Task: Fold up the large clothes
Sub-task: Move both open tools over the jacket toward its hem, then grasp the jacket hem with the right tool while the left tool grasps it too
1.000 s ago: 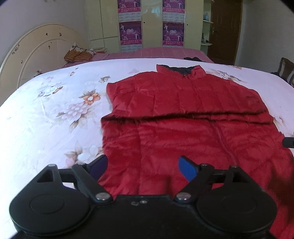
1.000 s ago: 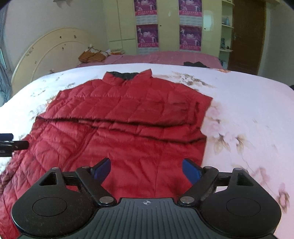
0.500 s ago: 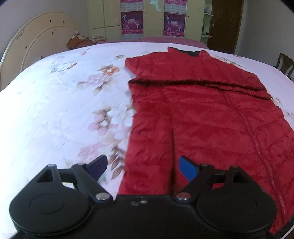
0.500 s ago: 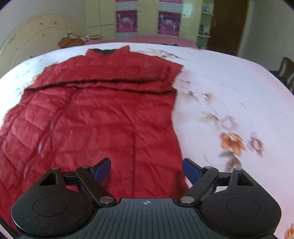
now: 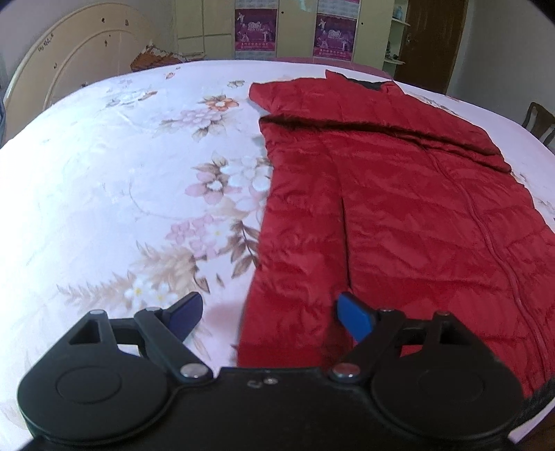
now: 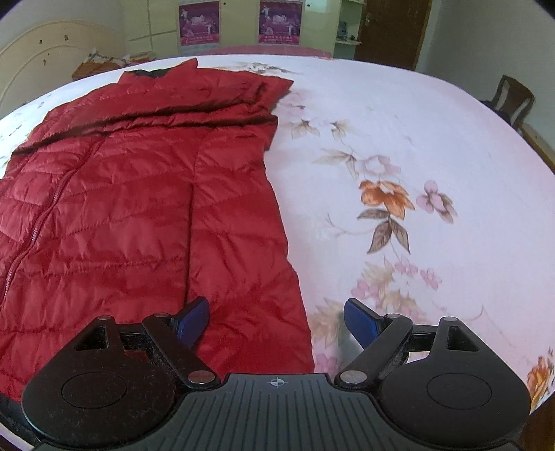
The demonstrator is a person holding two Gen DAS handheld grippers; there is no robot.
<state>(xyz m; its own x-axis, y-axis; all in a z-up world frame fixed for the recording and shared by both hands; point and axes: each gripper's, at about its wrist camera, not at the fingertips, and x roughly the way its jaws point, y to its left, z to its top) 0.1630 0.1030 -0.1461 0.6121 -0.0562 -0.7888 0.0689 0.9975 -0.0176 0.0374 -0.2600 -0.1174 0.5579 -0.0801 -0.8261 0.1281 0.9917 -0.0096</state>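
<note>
Across the floral bedsheet (image 5: 121,180), we have swung both wide, empty grippers, left gripper (image 5: 269,317) and right gripper (image 6: 277,321), to the quilted red down coat's (image 6: 138,208) near hem corners, ready to pinch.

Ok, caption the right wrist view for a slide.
Open right claw hovers over the red coat's near right edge on the floral bedspread.

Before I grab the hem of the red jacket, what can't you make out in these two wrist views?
- Jacket hem, left wrist view: hidden behind the left gripper body.
- Hem, right wrist view: behind the right gripper body.
- Sleeves: folded across the chest; cuffs not distinguishable.
- Bed near edge: cut off by both frames.
- Wall posters: print too small.
</note>
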